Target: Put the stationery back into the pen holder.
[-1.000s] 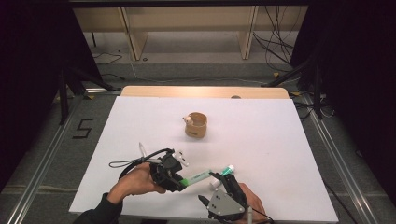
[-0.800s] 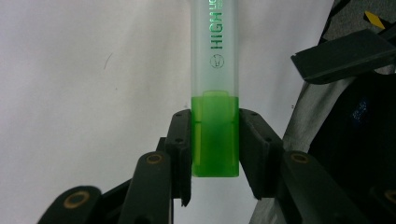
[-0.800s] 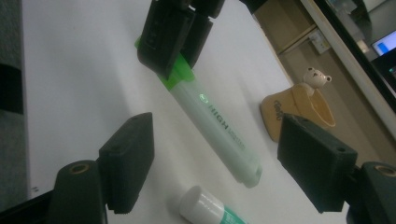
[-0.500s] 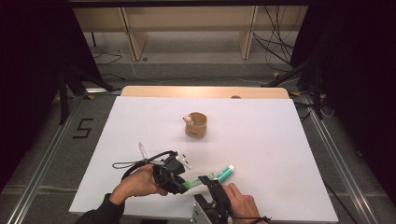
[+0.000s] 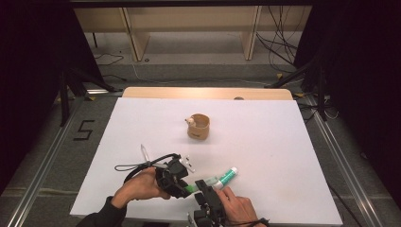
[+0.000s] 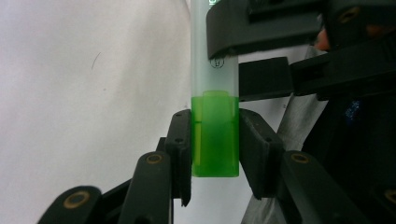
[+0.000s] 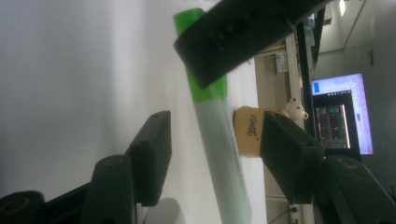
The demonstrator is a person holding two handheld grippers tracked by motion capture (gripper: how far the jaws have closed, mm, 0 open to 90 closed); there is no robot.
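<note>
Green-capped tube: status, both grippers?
Left gripper shut on green cap. Right gripper open, fingers straddling tube, not touching. Cup far off, nothing blocking.

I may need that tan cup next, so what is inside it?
At the round tan cup's rim sits a small white bear figure. The high view shows a tan interior; its bottom stays hidden behind the near wall.

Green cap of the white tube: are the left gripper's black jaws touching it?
Touching. In the left gripper view, the left gripper has both jaws pressed flat against the green cap, with no gap.
</note>
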